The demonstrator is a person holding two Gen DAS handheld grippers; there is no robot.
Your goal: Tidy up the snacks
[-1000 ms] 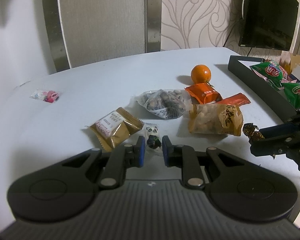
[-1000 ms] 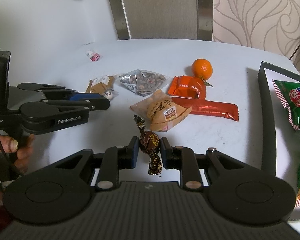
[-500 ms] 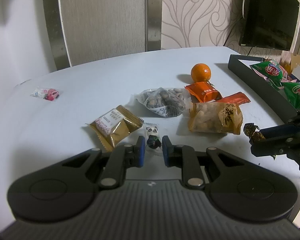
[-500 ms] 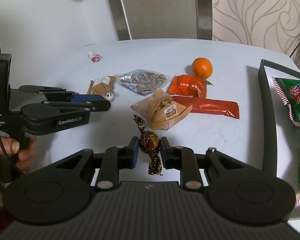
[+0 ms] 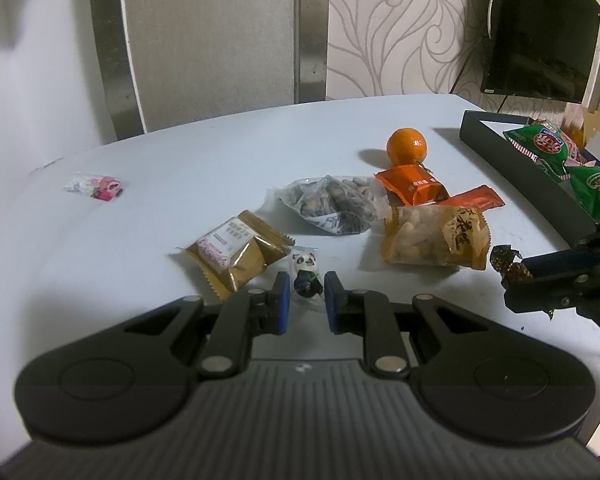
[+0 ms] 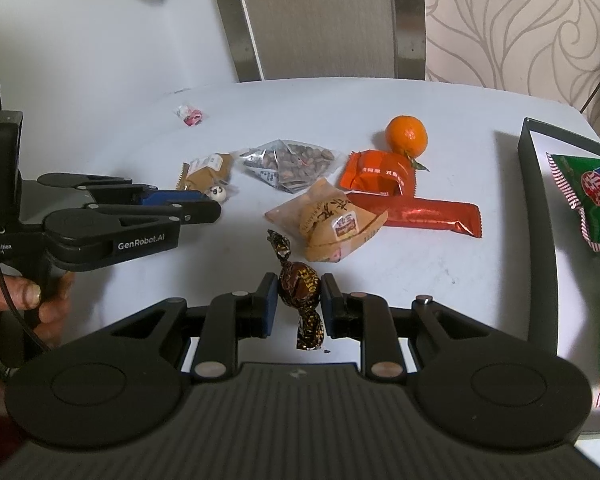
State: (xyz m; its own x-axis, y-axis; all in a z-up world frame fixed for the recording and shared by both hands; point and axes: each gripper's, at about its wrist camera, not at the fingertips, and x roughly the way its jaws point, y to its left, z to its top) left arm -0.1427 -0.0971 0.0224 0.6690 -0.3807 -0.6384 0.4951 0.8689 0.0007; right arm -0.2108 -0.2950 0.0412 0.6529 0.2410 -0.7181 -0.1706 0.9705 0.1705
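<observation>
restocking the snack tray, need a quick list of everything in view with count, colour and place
tangerine: 1, orange, far side of table
orange snack packet: 1, orange, in front of tangerine
red bar wrapper: 1, red, right of peanut bag
nut bag: 1, clear, centre
peanut bag: 1, tan, centre
biscuit packet: 1, gold-brown, left of panda candy
pink candy: 1, far left
tray: 1, dark, right, holding green bags
panda candy: 1, white, between left tongs
chocolate candy: 1, brown, in right tongs
hand: 1, on left handle

Pale round table (image 5: 148, 184), swirl-patterned wallpaper (image 5: 400, 28) behind — dark television (image 5: 540, 32) at right.
</observation>
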